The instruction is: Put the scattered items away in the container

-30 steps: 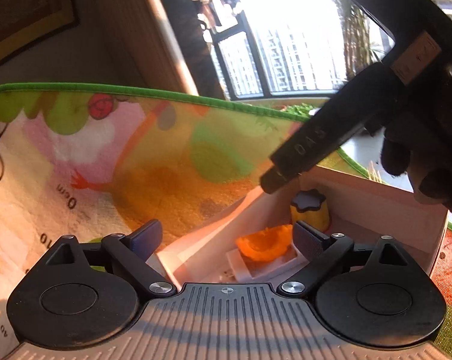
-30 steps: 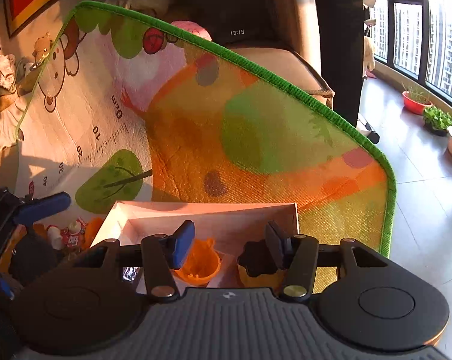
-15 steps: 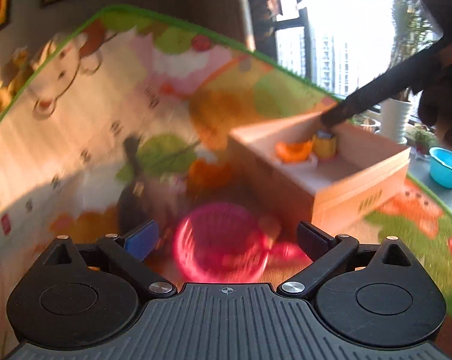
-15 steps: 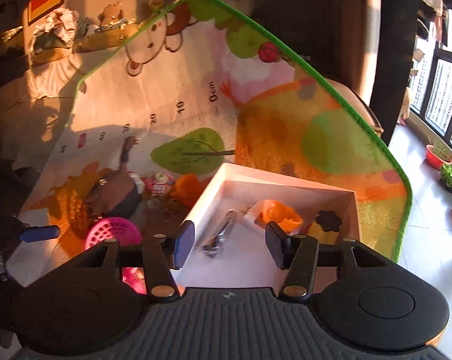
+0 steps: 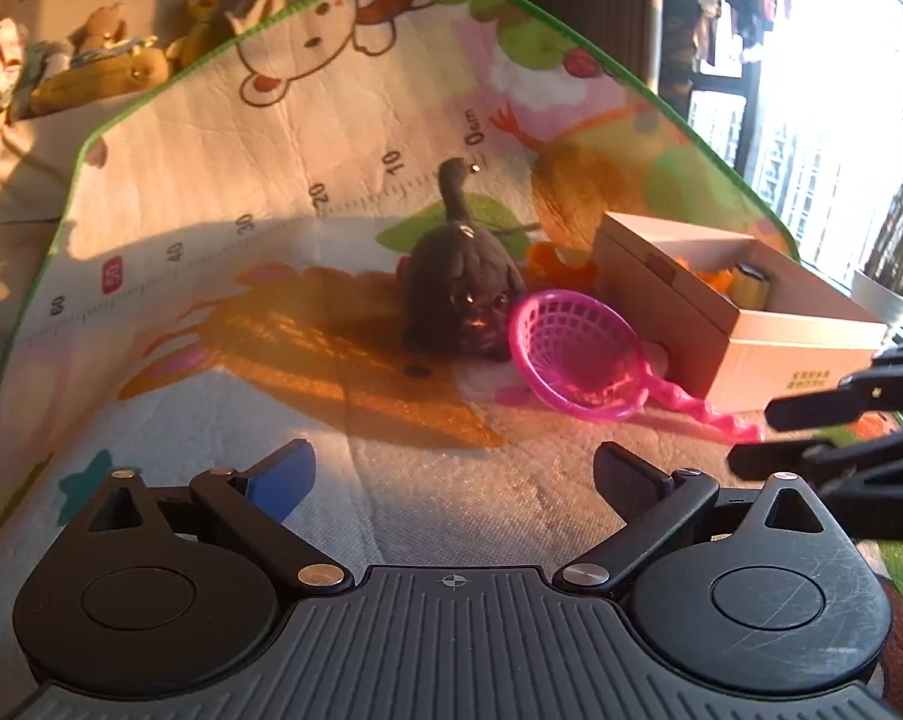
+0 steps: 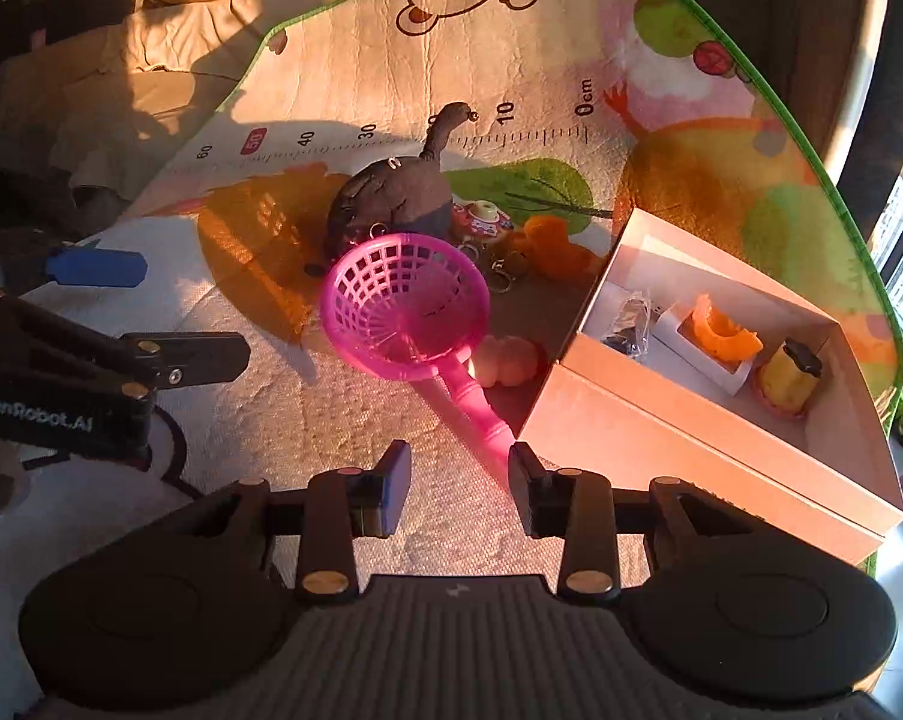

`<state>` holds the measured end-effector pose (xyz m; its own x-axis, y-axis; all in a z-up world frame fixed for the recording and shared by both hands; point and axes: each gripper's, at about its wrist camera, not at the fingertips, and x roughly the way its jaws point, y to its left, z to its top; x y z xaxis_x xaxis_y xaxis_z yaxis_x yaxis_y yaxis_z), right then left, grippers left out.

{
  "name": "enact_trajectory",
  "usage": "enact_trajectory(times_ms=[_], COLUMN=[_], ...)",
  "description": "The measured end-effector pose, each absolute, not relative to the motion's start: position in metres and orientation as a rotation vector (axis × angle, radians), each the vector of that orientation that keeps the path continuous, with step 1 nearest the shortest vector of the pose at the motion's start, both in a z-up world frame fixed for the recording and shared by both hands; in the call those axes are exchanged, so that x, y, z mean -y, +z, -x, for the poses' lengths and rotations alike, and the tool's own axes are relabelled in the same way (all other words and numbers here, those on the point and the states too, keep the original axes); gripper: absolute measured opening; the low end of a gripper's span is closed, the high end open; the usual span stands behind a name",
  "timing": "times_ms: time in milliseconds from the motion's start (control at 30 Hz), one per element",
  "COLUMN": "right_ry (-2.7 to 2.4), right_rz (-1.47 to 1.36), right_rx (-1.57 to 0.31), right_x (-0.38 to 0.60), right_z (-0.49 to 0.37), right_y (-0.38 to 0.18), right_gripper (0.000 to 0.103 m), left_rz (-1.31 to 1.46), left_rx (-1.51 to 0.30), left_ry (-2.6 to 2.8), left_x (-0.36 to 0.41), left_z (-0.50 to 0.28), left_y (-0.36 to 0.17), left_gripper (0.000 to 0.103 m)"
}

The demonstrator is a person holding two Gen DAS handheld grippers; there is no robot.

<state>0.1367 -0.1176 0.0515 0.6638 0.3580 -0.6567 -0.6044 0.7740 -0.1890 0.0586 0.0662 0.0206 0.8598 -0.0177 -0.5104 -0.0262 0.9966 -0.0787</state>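
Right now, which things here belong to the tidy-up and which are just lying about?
For the job:
pink strainer
dark plush toy
orange toy
box
right gripper

Just lying about:
play mat
stuffed toys
potted plant

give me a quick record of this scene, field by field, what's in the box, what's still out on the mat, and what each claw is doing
container: open white cardboard box on the cartoon play mat
inside the box: orange curved plastic piece, yellow toy jar with dark lid, small clear-wrapped item
outside the box: pink plastic mesh scoop, dark plush toy, orange plastic toy, small keychain trinkets
left claw: open, empty
right claw: jaws have just been closing, the scoop's handle end between them, not yet pinched
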Motion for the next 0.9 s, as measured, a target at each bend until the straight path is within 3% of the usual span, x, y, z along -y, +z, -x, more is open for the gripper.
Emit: enact_trajectory(times_ms=[333,567,800,900], right_ry=[0.551,0.857,0.684,0.570], right_rz=[0.403,0.211,0.231,0.173], right_rx=[-0.635,-0.769,-0.674,-0.654], right_x=[0.089,0.104,0.159,0.193], right_z=[-0.156,-0.130,-0.101,-0.094], right_y=[0.048,0.070,0.073,0.067], right_gripper=[0.039,0.042,0.043,0.050], left_rz=[0.262,0.311,0.294,0.179], left_rx=[-0.500,-0.502,-0.512,-0.494], left_ry=[0.065,0.084,0.072,-0.002], left_x=[-0.092,-0.100,-0.097,-0.079], left_z=[-0.055,-0.055,-0.055,-0.055], left_y=[0.018,0.016,0.017,0.023], left_gripper=[0.101,0.101,0.101,0.101])
